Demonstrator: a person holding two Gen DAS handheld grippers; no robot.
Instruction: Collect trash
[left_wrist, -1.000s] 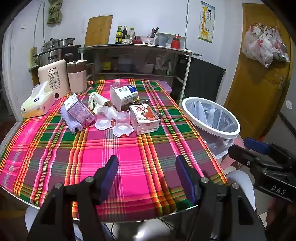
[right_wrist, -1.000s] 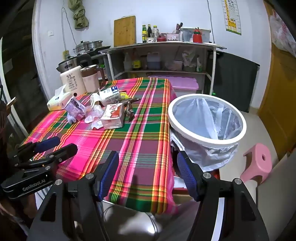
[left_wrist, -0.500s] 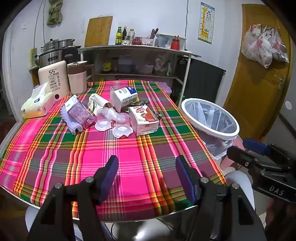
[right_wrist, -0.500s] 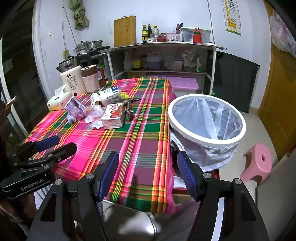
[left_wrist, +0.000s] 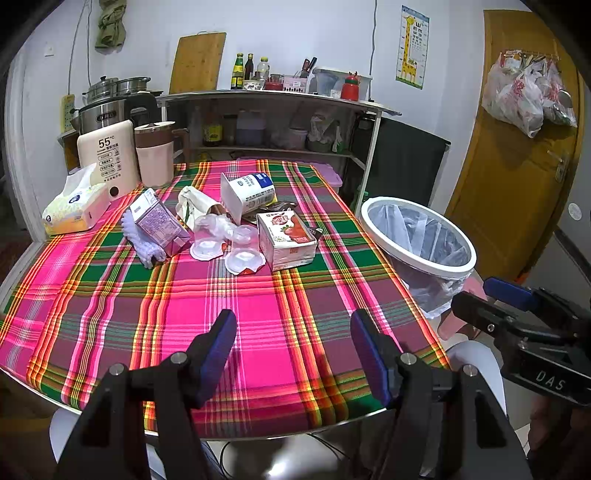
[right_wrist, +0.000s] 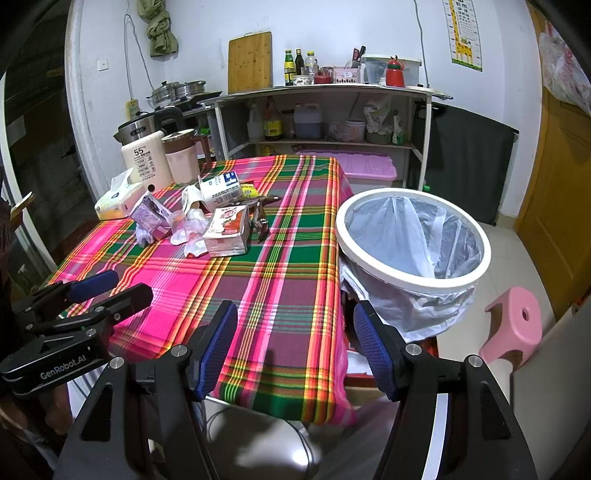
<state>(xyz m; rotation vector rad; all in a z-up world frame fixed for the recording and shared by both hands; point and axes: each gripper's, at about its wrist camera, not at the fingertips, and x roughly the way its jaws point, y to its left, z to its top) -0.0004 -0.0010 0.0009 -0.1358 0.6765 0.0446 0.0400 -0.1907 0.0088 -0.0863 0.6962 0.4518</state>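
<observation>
Far ahead of the left jaws and to their left, a cream appliance (left_wrist: 105, 155) on the desk reads "55°C"; the smaller print beneath is illegible. The left gripper (right_wrist: 74, 325), seen left of the right jaws, carries "GenRobot.AI". The right gripper (left_wrist: 517, 328), right of the left jaws, is marked "DAS". Carton lettering is too small to read.

The left wrist view looked from the near edge of the worktop (left_wrist: 110, 317) toward the back wall. The right wrist view sat off the near right corner, closer to the bin (right_wrist: 413, 236). Both shared the trash pile (left_wrist: 229, 229) and each other's tool.
</observation>
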